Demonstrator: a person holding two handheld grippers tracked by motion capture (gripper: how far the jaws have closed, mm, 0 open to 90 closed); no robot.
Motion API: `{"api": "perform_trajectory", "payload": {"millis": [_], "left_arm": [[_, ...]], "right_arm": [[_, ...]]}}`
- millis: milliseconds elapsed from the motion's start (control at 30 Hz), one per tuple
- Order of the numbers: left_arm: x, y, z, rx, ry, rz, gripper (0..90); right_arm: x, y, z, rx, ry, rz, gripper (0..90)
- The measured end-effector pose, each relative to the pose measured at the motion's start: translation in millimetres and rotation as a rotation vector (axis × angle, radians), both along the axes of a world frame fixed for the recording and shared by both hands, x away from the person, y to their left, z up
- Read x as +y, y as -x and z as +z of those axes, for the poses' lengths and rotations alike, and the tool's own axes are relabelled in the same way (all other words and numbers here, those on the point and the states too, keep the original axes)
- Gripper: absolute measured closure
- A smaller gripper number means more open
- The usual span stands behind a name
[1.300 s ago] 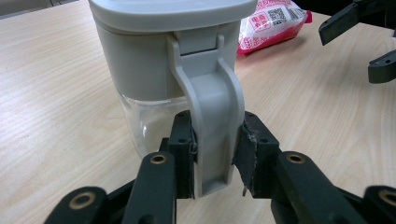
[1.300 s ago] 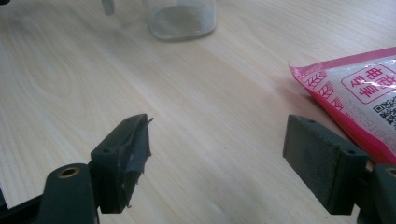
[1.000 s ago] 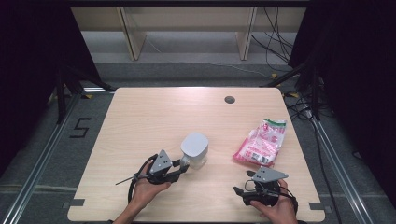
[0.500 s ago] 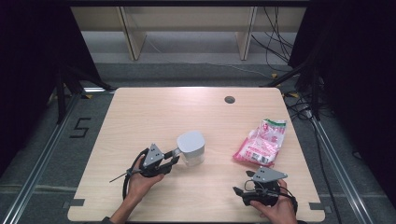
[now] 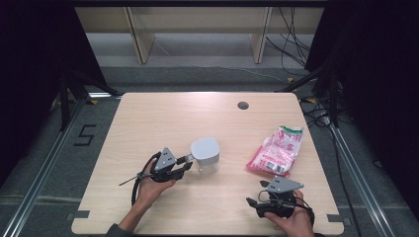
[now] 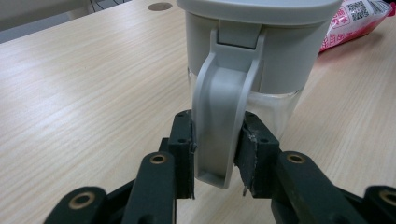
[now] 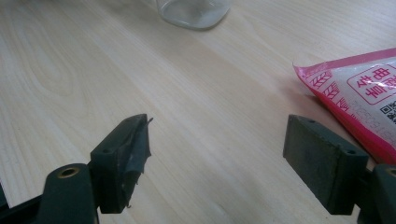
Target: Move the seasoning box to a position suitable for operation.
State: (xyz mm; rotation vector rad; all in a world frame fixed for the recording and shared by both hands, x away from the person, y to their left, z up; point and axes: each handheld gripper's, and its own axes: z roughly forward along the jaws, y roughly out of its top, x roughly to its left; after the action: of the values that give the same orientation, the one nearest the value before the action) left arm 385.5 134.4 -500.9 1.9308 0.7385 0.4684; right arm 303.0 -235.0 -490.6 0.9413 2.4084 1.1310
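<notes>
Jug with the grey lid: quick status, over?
Left gripper shut on jug handle. Right gripper open, empty, beside pink packet. Jug upright on table. Nothing in the way.

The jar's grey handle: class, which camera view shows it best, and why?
The left gripper view: the handle fills the centre, clamped between the left gripper pads. The high view shows the jar from above, its handle mostly hidden by the gripper. The right gripper view shows the jar's glass base, no handle.

Jug [image 5: 206, 154] stands on the table [image 5: 163, 113] (packet [image 5: 275, 150] to its right).
</notes>
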Motion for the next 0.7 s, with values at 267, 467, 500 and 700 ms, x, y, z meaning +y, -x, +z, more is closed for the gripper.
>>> {"api": "perform_trajectory", "payload": {"millis": [267,467,500,700], "left_arm": [[-1.5,-6.5,-0.3,-0.010,-0.001,-0.023,68.5],[-0.1,-11.2,-0.9,-0.012,0.004,-0.052,68.7],[-0.2,-11.7,-1.0,-0.017,0.004,-0.053,68.7],[0.9,-16.1,-1.8,-0.017,0.009,-0.085,68.7]], "right_arm": [[0.0,-0.1,-0.1,-0.002,0.004,0.002,23.7],[-0.3,-0.6,-0.6,0.015,-0.001,0.010,23.7],[-0.3,-0.6,-0.6,0.015,-0.001,0.010,23.7],[-1.0,-1.0,-1.1,0.010,0.001,0.003,23.6]]}}
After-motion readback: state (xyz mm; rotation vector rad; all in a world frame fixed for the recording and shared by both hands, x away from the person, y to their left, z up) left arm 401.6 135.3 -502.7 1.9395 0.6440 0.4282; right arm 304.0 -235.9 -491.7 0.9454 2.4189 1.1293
